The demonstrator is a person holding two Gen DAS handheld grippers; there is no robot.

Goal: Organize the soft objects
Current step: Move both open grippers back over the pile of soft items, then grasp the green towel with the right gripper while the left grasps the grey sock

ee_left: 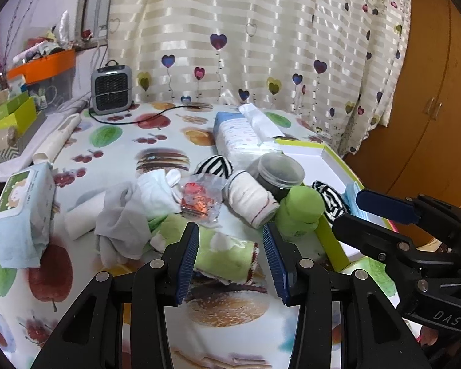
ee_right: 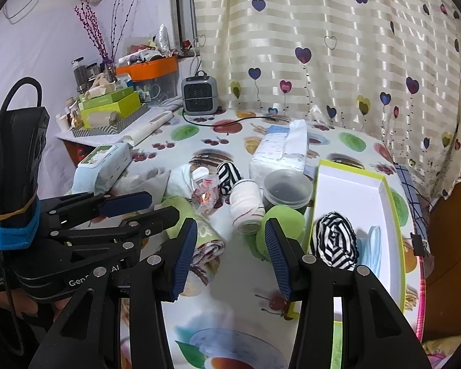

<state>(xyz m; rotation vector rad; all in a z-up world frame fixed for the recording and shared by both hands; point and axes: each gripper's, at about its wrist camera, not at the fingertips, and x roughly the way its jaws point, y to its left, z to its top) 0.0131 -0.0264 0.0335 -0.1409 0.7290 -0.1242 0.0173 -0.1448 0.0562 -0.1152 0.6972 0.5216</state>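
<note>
My left gripper is open and empty, its jaws on either side of a rolled green towel on the table. My right gripper is open and empty, just short of a green rolled sock. A white rolled sock, a striped sock, a grey sock and white cloths lie in a pile. The green-edged white box holds a striped rolled sock and a light blue cloth. The right gripper also shows in the left wrist view, and the left one in the right wrist view.
A lidded plastic jar, a tissue pack, a wet-wipes pack and a crumpled wrapper lie among the socks. A small heater with a cord stands at the back. Cluttered boxes fill the left shelf.
</note>
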